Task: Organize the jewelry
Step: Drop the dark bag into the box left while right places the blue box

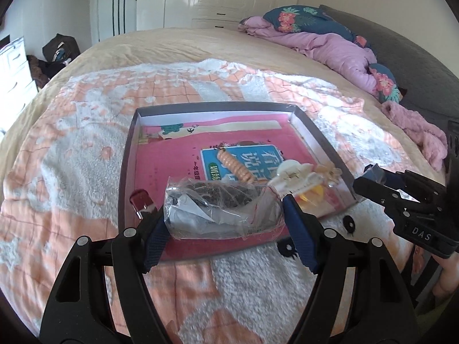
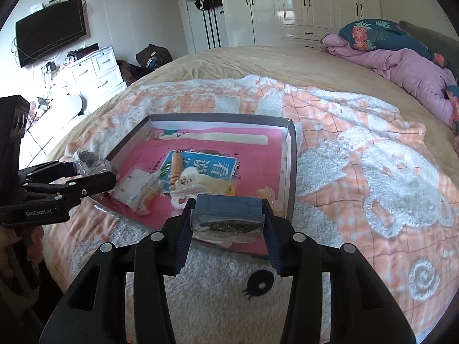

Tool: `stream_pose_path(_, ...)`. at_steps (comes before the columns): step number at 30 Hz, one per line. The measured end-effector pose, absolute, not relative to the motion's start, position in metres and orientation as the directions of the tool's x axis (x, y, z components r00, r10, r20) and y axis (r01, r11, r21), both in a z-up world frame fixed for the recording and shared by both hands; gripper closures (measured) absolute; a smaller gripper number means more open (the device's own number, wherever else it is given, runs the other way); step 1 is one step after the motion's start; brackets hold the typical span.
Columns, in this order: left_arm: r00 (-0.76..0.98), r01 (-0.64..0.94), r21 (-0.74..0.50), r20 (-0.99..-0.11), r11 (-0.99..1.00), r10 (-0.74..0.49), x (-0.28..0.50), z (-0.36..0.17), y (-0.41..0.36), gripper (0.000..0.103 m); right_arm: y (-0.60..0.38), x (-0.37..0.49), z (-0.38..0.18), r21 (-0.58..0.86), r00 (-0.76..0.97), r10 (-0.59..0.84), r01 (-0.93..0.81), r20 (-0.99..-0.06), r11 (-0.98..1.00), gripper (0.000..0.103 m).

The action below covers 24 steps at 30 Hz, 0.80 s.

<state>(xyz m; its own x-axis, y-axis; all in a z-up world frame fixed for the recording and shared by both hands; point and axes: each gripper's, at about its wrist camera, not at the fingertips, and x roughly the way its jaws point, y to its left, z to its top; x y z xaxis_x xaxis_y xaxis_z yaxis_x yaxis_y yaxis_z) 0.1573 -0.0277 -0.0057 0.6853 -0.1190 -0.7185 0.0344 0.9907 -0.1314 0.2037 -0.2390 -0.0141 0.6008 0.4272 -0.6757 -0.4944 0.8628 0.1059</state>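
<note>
The left gripper [image 1: 223, 215] pinches a crinkly clear plastic bag of dark jewelry [image 1: 218, 209]; the right gripper [image 2: 228, 218] clamps a small flat clear pouch [image 2: 226, 226]. Both hang over the near edge of the shallow grey tray [image 1: 126, 172] on the bed, light, slippery, best held mid-body.

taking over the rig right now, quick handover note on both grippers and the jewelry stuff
Left gripper: shut on a clear plastic bag of dark jewelry, at the tray's near left edge.
Right gripper: shut on a blue box with a small clear packet below it, over the tray's near edge.
In the tray: orange spiral hair tie, white claw clip, other small packets.
Done: cannot tell. Left: place both held items.
</note>
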Motion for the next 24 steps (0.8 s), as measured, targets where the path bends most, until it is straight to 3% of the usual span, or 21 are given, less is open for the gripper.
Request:
stream_pose_path(17, 0.659, 0.036, -0.136, -0.742, 0.99, -0.126, 0.179, -0.023, -0.029, 0.037, -0.239, 0.219, -0.04, 0.118, 0.572, 0.404, -0.47, -0.714, 0.875, 0.058)
stream_pose_path(24, 0.656, 0.039, -0.141, -0.743, 0.989, -0.132, 0.181, -0.024, -0.031, 0.037, -0.241, 0.215, -0.037, 0.134, 0.576, 0.419, -0.471, -0.702, 0.872, 0.034)
